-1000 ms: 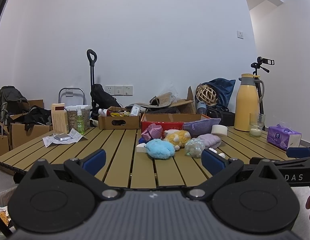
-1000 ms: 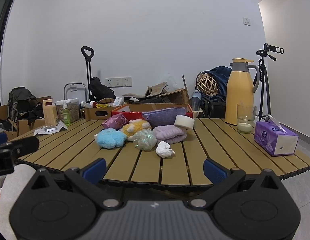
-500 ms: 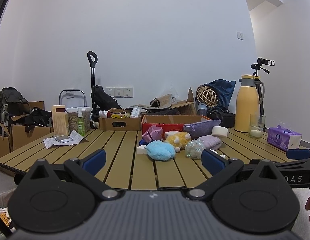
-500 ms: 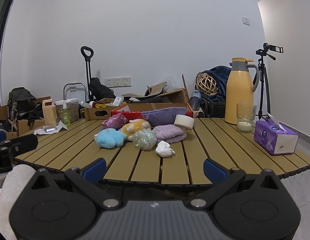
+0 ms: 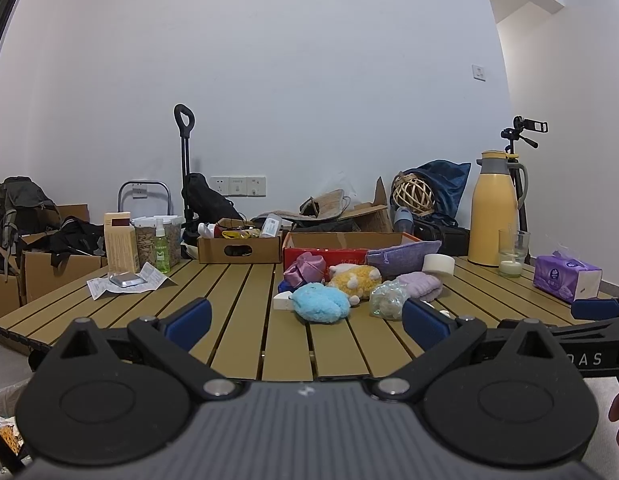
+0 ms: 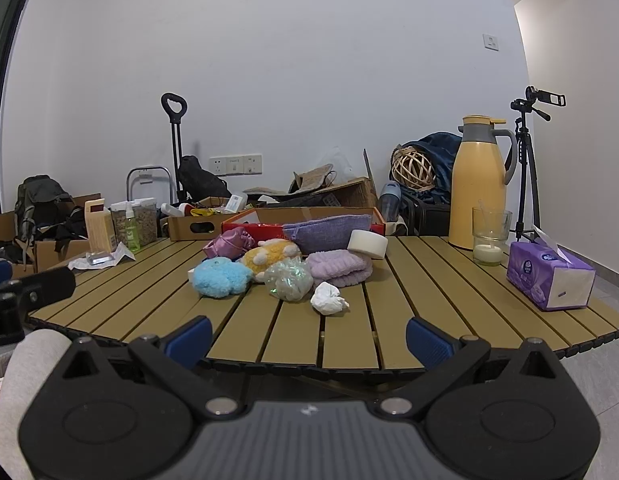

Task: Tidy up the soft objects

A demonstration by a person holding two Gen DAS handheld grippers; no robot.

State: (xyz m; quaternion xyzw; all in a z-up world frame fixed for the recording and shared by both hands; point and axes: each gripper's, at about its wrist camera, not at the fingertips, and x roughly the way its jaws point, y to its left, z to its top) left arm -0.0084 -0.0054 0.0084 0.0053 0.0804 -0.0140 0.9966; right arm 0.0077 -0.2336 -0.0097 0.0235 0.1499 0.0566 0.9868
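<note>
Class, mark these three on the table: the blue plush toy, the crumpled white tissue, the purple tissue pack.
blue plush toy (image 6: 221, 277), right wrist view, middle of its fluffy body
crumpled white tissue (image 6: 328, 298), right wrist view, centre of the wad
purple tissue pack (image 6: 549, 276), right wrist view, front face

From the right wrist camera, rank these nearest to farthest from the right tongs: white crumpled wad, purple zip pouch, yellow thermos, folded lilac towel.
Right tongs open, short of the table edge.
1. White crumpled wad, just ahead, nearest the edge.
2. Folded lilac towel, right behind the wad.
3. Purple zip pouch, leaning on the red box.
4. Yellow thermos, far right corner.
</note>
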